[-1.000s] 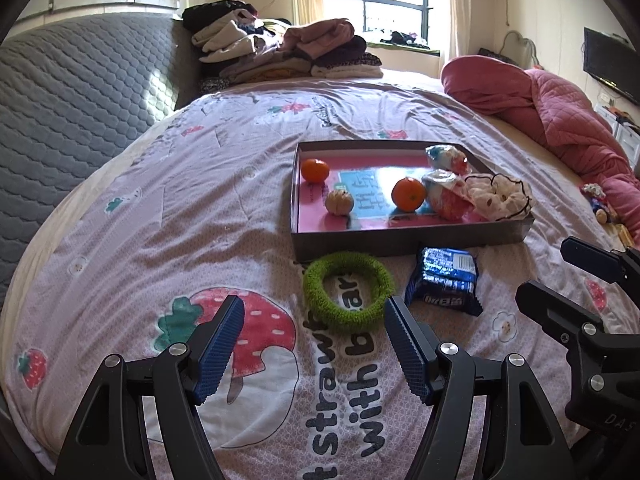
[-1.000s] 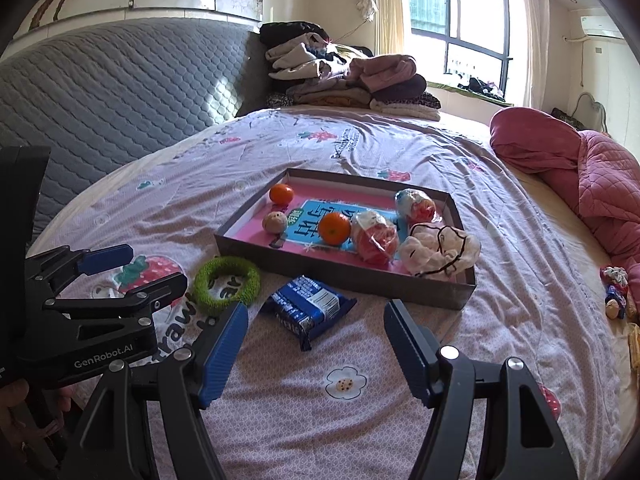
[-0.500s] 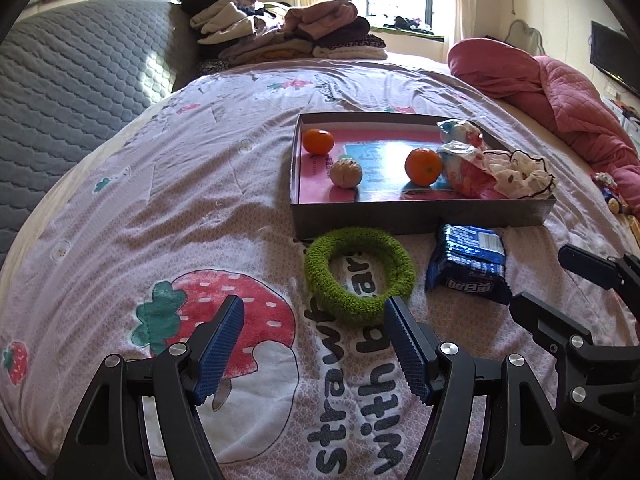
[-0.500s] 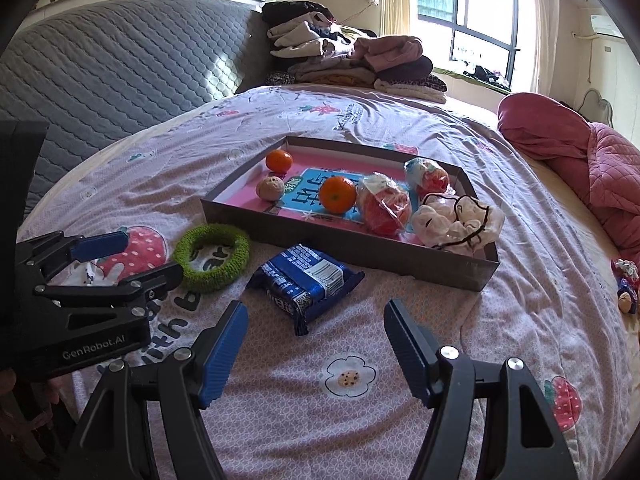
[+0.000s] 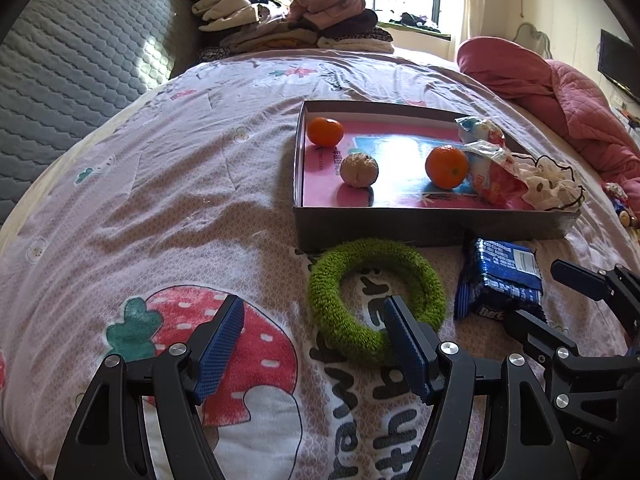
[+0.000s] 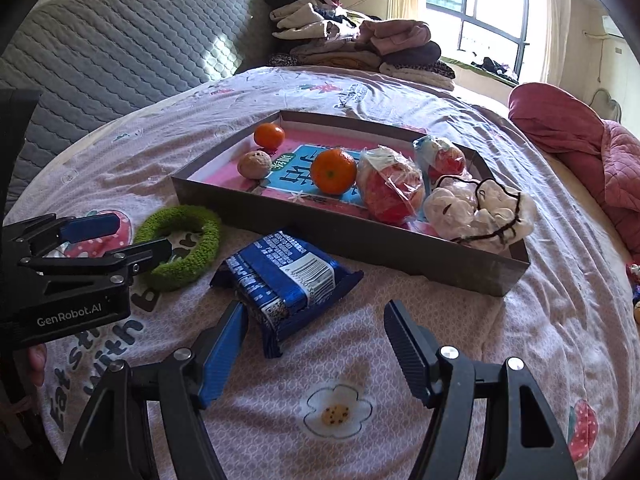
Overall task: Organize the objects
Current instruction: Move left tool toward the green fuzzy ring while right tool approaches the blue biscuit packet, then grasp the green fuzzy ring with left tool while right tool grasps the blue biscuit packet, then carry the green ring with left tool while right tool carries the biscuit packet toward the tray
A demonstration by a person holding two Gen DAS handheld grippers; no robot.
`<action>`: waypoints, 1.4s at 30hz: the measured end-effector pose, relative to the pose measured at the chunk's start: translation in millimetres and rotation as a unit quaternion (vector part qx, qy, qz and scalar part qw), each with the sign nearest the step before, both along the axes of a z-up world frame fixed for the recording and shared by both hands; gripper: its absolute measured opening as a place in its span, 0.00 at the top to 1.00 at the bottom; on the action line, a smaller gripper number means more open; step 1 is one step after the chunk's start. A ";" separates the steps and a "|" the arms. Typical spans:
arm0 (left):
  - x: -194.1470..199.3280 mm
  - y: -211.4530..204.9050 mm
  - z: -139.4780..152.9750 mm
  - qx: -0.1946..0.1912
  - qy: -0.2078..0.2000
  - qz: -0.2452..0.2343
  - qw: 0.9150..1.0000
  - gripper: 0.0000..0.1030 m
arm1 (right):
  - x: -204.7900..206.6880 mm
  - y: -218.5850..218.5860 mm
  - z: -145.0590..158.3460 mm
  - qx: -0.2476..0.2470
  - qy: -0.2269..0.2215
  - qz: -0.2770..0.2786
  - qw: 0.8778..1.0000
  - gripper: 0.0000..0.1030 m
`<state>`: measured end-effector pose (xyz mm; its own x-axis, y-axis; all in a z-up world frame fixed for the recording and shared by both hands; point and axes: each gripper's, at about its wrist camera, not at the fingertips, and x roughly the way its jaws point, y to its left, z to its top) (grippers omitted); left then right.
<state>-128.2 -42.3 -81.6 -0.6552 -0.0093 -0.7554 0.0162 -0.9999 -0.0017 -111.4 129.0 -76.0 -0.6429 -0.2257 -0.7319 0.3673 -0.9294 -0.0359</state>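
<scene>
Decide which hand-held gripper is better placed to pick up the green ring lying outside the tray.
Left. The left hand-held gripper is open, one finger already over the green ring. The right hand-held gripper is open at the blue snack packet.

Both grippers, left gripper (image 5: 313, 344) and right gripper (image 6: 316, 344): black frames, silver screws, ribbed blue pads (image 5: 220, 346) on jaws; left housing printed "GenRobot.AI".

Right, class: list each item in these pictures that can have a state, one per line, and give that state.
Left claw: open, one finger over the ring.
Right claw: open, empty.
Fuzzy green fabric ring: flat on the bed, outside the tray.
Blue foil snack packet: sealed, outside the tray.
Shallow grey cardboard tray: open-topped, holding fruit.
</scene>
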 end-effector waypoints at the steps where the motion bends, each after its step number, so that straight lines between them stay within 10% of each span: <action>1: -2.5 0.3 -1.3 0.001 -0.002 -0.001 1.000 0.29 | -2.3 -0.1 -1.0 -0.002 -0.003 0.005 1.000 0.31; 22: -36.5 3.5 -14.0 0.017 -0.008 -0.018 1.000 0.30 | -33.5 -19.7 -6.7 -0.007 -0.033 0.098 0.995 0.34; 31: -33.6 10.4 -12.0 0.039 0.005 -0.044 0.998 0.83 | -28.3 -15.3 -4.0 -0.027 -0.031 0.100 0.994 0.41; 42: -18.0 6.0 -0.1 0.053 0.027 -0.037 0.998 0.86 | -22.5 -4.0 5.9 -0.073 -0.036 0.095 0.992 0.42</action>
